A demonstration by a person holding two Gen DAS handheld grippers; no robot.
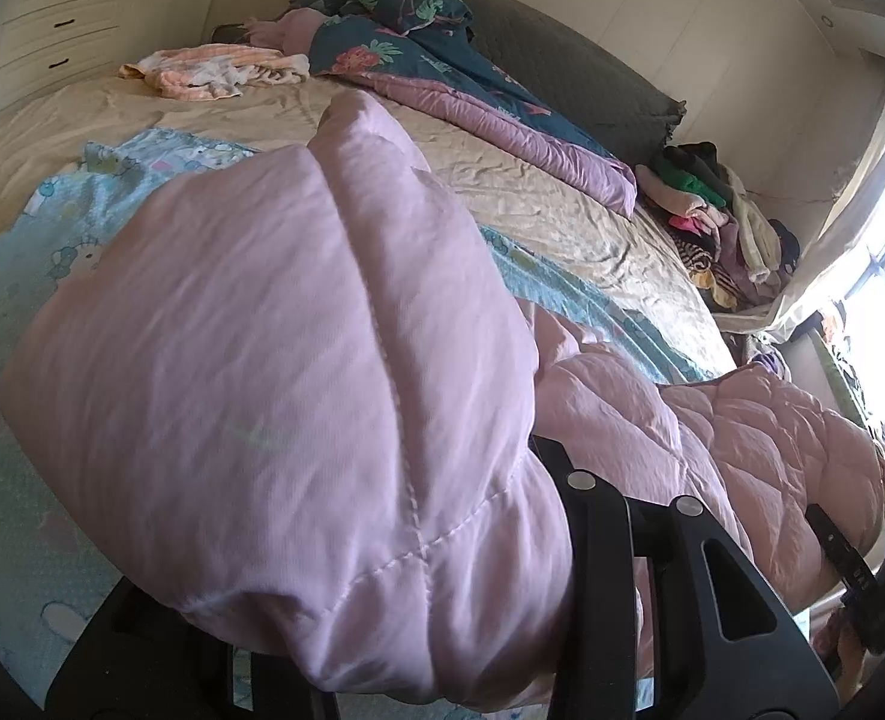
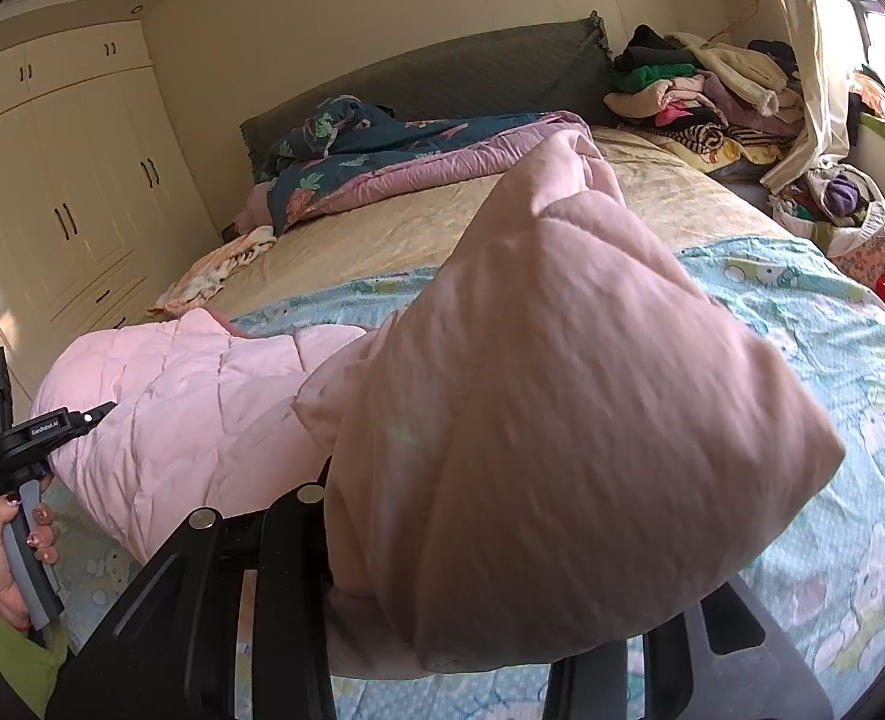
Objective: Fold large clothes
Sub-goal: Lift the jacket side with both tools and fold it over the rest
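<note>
1. The pink quilted puffer coat, soft and bulky with diamond stitching, is lifted above the bed's pale-blue cartoon-print sheet.
2. The left gripper has its jaws pinching one padded end; the right gripper pinches the other.
3. This looks like mid-fold: next, carry both ends together and lay them down evenly, since slippery padding may spring open.

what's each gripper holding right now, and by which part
Both hold the pink quilted coat: the left gripper and the right gripper each pinch a puffy end of it. Which part cannot be told.
</note>
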